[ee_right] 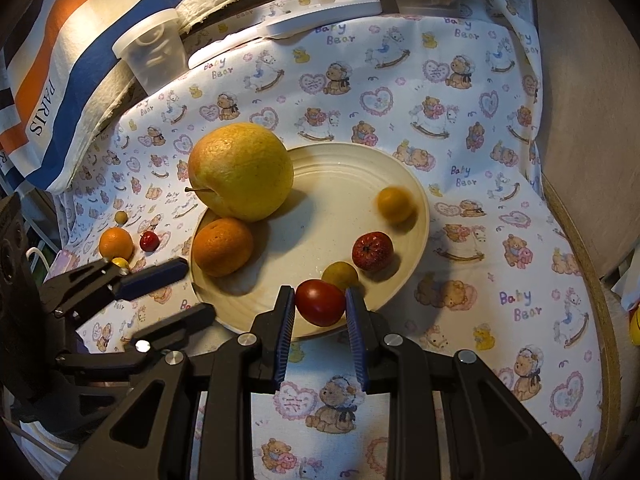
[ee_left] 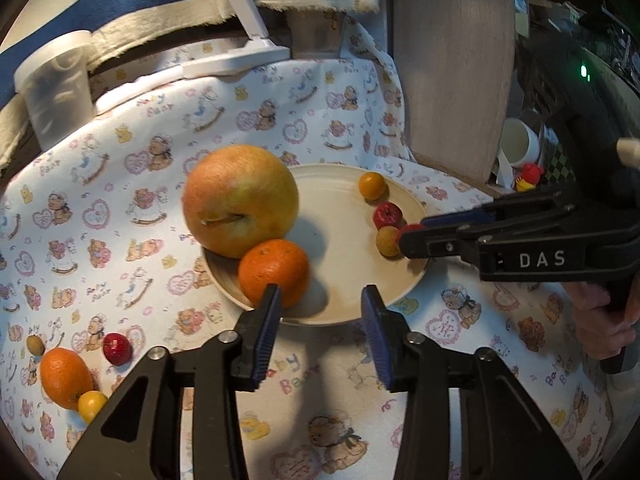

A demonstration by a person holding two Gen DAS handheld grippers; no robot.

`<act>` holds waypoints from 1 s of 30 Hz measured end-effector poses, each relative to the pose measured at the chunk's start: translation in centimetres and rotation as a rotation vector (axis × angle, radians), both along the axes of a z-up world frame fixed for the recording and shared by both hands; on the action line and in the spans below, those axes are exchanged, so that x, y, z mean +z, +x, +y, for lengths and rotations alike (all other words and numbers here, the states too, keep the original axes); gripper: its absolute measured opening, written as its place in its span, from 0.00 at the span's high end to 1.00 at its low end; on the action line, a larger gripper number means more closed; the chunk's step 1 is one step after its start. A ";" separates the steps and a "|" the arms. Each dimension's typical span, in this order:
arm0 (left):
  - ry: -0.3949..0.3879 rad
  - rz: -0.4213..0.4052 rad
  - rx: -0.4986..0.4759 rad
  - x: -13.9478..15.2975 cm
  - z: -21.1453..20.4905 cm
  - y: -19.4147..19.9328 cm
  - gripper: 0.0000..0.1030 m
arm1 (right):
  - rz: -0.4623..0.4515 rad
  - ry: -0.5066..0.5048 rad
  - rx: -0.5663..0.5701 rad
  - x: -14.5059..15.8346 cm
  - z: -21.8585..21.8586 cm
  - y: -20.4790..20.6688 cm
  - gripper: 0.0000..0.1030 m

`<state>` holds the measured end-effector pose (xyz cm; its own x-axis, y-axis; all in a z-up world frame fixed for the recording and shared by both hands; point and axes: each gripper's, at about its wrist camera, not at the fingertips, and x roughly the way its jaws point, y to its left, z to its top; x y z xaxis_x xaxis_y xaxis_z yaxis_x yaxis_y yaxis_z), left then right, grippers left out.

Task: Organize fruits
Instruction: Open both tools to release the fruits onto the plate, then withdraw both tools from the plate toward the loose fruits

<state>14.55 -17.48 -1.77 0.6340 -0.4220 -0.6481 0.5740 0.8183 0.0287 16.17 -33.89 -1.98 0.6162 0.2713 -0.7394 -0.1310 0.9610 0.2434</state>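
Six fruits at plate (ee_right: 416,196), four on cloth (ee_right: 460,128).

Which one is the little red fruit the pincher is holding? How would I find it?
Find the round cream plate on the teddy-bear cloth. At the plate's near edge, the right gripper pinches a smooth, shiny red fruit between its blue pads. The other red fruit on the plate is rough, dimpled and free, and the yellowish fruit just behind isn't red.
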 end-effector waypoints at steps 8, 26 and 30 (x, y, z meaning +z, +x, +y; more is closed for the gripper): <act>-0.038 -0.046 0.060 1.6 2.1 0.2 0.41 | -0.001 0.000 -0.001 0.0 0.0 0.0 0.74; -0.068 -0.283 0.264 5.5 9.3 -3.1 0.01 | -0.129 -0.070 -0.068 1.5 0.3 -1.0 0.53; -0.069 -0.313 0.314 5.9 12.1 -3.9 0.00 | -0.167 -0.065 -0.085 1.8 0.2 -1.2 0.51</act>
<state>10.65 -5.42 4.13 0.8994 -0.2131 -0.3818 0.2695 0.9578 0.1002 14.97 -33.73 -0.14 0.7503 0.1675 -0.6396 -0.0817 0.9835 0.1617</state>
